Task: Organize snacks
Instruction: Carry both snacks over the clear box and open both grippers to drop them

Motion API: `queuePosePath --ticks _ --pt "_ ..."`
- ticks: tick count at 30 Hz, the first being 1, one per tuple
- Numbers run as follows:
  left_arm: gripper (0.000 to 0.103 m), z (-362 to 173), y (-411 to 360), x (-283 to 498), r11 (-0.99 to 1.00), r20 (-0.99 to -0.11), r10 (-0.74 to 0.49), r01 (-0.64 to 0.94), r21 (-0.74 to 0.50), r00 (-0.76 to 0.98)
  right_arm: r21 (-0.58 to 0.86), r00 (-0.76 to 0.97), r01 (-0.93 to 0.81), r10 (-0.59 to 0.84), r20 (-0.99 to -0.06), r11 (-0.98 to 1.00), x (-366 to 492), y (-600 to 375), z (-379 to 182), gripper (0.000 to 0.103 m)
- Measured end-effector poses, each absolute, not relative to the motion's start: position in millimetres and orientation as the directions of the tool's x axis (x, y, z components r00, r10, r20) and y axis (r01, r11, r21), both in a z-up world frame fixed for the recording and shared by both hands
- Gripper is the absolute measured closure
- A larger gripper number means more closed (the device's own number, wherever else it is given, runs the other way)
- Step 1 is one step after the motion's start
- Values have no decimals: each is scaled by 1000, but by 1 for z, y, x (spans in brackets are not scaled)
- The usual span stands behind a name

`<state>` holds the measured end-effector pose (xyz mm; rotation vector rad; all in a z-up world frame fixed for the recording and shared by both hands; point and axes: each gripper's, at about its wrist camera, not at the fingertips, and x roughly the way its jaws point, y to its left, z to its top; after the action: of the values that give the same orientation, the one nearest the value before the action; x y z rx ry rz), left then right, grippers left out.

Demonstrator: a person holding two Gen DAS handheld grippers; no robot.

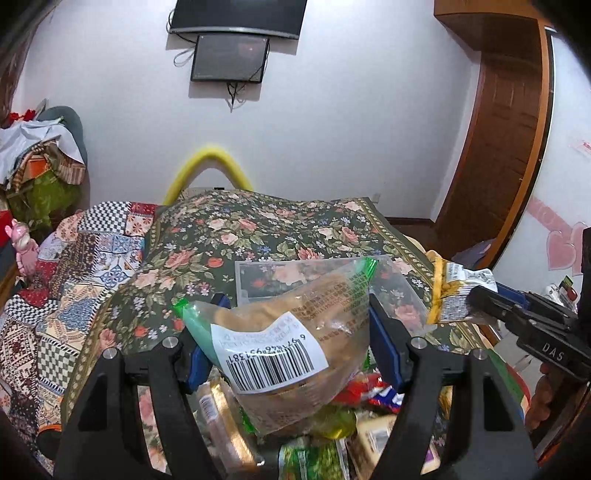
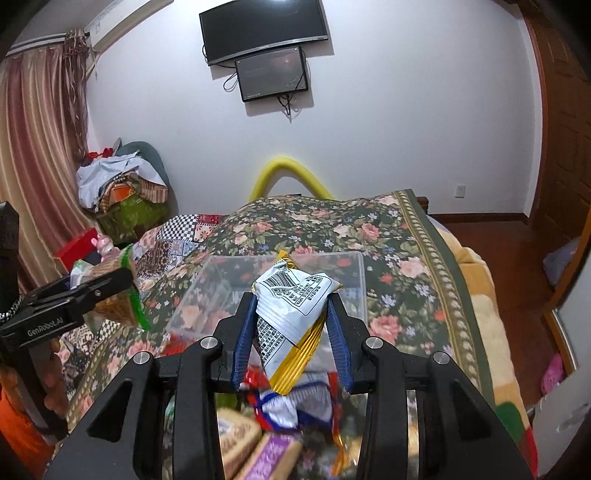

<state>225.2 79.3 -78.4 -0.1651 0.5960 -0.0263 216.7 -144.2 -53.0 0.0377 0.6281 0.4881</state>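
A bedroom with a white wall, two dark screens (image 2: 264,31) and a bed (image 2: 388,236) under a floral cover. My left jaws (image 1: 291,332) are clamped on a clear bread bag (image 1: 295,332), lifted above the snack pile (image 2: 273,435) at the near edge. My right jaws (image 2: 291,325) pinch a white-and-yellow packet (image 2: 295,314), also raised. Just ahead sits a clear box (image 2: 354,266); it looks empty, and I judge both snacks are held up ready to go into it.
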Motion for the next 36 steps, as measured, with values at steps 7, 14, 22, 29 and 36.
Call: queuePosePath --ticks 7,14,22,29,36 --pt "32 -106 83 274 985 -637 -87 -31 -172 766 174 670 -437 448 -591 883 244 -126 -68 68" --pt "31 -132 77 308 985 -701 -108 -20 -172 705 153 625 -437 422 -657 886 272 -112 -92 68" --pt "31 -157 75 335 988 -752 -106 -17 -154 651 143 564 -422 383 -732 895 295 -105 -120 68" --pt "28 -164 75 339 985 -770 -122 -16 -169 627 124 544 -437 372 -753 891 295 -103 -125 64" --pt "28 -141 82 319 986 -733 -122 -3 -166 669 112 573 -426 364 -734 897 288 -111 -110 57"
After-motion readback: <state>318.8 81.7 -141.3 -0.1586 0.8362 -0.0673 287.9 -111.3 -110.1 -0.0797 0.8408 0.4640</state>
